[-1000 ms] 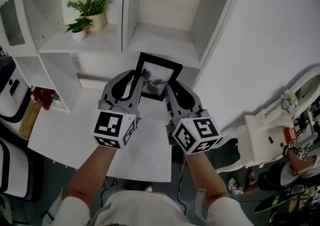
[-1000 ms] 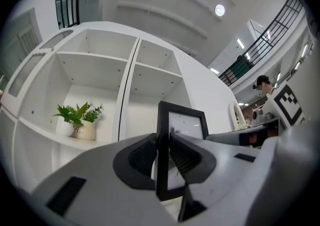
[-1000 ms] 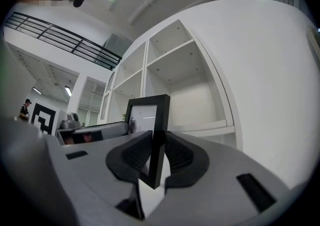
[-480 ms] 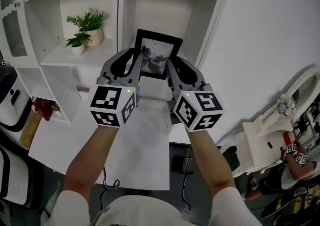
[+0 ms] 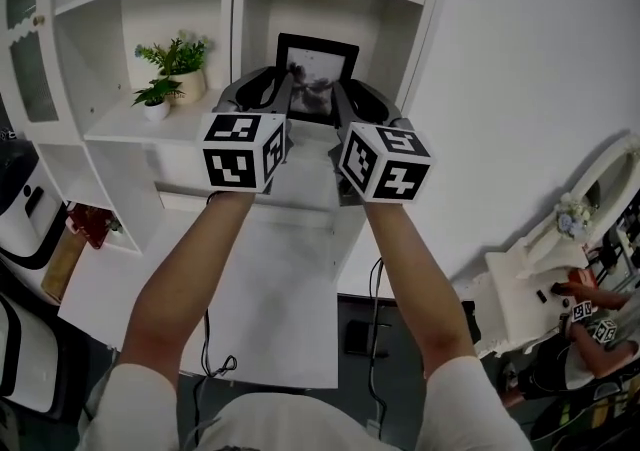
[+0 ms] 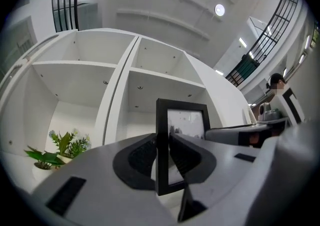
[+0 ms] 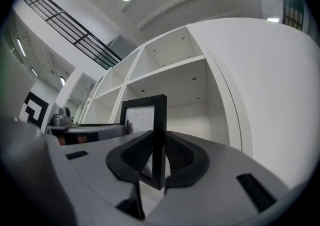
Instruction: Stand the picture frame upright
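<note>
A black picture frame (image 5: 316, 76) with a grey photo is held upright in front of the white shelf unit's right compartment (image 5: 330, 14). My left gripper (image 5: 283, 99) is shut on the frame's left edge (image 6: 162, 145). On the frame's right edge (image 7: 159, 140) my right gripper (image 5: 342, 104) is shut. In both gripper views the black pads press on the frame's side bar from both faces. The frame's bottom edge is hidden behind the grippers in the head view. I cannot tell whether it touches the shelf board.
Two small potted plants (image 5: 172, 64) stand in the shelf's left compartment (image 5: 140, 124). A white table top (image 5: 280, 289) lies below the shelf. At the right is a white wall (image 5: 540, 89). A person's hands with another marked gripper show at the far right bottom (image 5: 590, 324).
Both grippers have lifted the frame up from above the table and carried it forward to the right shelf compartment. The frame has turned more upright.
</note>
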The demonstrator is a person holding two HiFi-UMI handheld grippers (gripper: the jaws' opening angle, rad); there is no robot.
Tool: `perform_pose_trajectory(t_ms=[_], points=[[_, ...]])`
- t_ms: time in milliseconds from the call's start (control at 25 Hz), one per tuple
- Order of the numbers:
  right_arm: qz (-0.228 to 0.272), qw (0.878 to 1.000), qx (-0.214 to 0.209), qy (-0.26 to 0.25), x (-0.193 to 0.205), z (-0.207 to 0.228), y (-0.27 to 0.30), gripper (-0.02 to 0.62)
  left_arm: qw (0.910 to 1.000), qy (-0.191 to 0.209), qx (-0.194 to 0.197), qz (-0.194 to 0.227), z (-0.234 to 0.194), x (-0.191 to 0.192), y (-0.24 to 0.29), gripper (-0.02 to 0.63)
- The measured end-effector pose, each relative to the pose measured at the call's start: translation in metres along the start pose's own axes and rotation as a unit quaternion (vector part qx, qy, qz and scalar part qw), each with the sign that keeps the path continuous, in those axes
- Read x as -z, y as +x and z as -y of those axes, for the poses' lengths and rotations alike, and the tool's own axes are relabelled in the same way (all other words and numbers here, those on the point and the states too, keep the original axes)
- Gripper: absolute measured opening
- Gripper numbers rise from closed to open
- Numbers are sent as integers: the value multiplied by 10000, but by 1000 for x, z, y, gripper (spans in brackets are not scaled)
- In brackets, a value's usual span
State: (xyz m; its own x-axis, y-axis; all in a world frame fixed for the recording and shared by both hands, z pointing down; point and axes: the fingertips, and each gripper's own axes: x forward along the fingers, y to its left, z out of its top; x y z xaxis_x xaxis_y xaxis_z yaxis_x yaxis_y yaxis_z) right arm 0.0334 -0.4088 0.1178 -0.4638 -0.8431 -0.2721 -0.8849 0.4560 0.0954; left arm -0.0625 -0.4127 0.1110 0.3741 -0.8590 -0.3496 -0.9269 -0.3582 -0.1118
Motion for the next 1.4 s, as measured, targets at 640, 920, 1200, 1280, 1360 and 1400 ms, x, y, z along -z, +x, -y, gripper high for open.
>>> perform_pose_trajectory(t_ms=[640, 920, 1200, 1280, 1360, 1400], points=[[-198, 9983, 541, -50, 4, 39, 56, 75, 9991, 48, -237, -352, -13, 8, 64, 89], [-521, 9949, 853, 108, 19, 57, 75, 75, 9971, -57, -307, -699, -16, 25, 90, 89], [-907, 9914, 934, 123, 38, 69, 90, 75, 9938, -201, -337, -1037, -20, 47, 107, 89], [-976, 9904, 955, 213, 42, 73, 93, 75, 9931, -188, -333, -1110, -20, 51, 111, 89], [-1018, 9896, 972, 304, 45, 75, 96, 75, 9925, -218, -352, -1150, -21, 53, 115, 89], [-1034, 9892, 986, 337, 45, 75, 98, 75, 9922, -233, -364, -1169, -22, 54, 117, 89]])
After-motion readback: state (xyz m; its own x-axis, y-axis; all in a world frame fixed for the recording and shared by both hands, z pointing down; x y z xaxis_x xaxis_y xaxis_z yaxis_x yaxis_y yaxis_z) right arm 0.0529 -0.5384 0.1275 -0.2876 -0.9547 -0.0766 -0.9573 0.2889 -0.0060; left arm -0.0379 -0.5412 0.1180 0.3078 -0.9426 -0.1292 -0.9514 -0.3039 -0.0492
